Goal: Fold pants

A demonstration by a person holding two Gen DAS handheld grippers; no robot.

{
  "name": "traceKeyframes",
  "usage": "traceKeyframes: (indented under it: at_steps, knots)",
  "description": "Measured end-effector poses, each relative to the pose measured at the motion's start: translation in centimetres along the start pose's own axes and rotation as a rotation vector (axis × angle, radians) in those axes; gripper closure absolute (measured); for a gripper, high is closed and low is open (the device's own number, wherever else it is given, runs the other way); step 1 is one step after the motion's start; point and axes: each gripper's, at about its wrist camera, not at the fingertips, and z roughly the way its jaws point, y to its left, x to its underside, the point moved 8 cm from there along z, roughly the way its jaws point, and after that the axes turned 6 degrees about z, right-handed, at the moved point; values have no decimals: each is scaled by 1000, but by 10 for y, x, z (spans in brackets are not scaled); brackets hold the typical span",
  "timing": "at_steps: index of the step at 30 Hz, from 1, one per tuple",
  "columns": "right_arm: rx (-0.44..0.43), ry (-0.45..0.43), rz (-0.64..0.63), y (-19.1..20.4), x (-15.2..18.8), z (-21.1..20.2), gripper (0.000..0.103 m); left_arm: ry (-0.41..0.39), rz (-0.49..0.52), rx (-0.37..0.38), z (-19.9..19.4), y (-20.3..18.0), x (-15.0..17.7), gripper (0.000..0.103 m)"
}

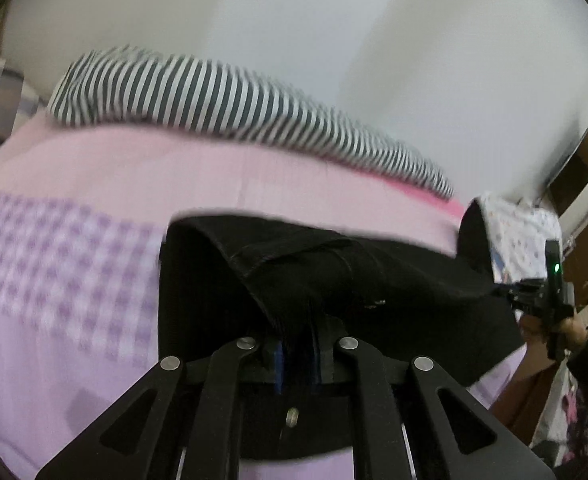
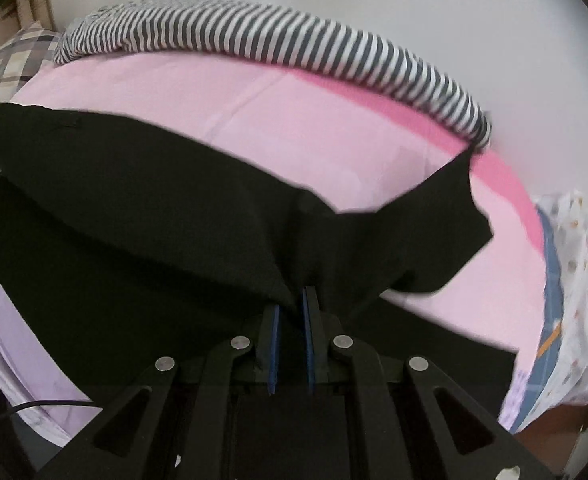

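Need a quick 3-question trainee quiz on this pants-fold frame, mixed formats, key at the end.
1. True or false: the left gripper is shut on the black pants.
2. Multiple choice: what lies along the far edge of the bed sheet?
A. a striped cloth
B. a folded towel
C. a laptop
3. Fill in: the right gripper is shut on the ____.

Key
1. True: black cloth is bunched between its blue pads.
2. A: the black-and-white striped cloth runs along the far edge, against the wall.
3. Black pants: the cloth is pinched between its pads and pulled up off the bed sheet.
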Motion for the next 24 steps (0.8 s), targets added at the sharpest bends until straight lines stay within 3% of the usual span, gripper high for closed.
traceKeyframes:
  at_steps: [5, 12, 15, 17, 20, 22, 24]
  knots:
    - [-2, 35, 32, 7, 17, 15, 96, 114, 28, -55, 16, -1, 44, 90]
    - [23, 31, 68, 9, 29, 19, 94, 220, 79, -136, 32, -2, 67, 86]
    - [13, 20, 115, 11, 33, 16, 76, 254, 76, -171, 29, -2, 70, 78]
    - [9, 8, 138, 12, 37, 12, 57, 291, 62, -183, 26, 2, 75, 72]
    - [10, -23, 161, 14, 45, 0, 53, 308, 35, -192, 12, 7, 78, 63]
    - [-21, -27, 203, 14, 52, -7, 53, 311, 14, -216, 2, 11, 80, 50]
    - [-83, -40, 270, 14, 60, -16, 52, 302, -18, -227, -9, 16, 82, 46]
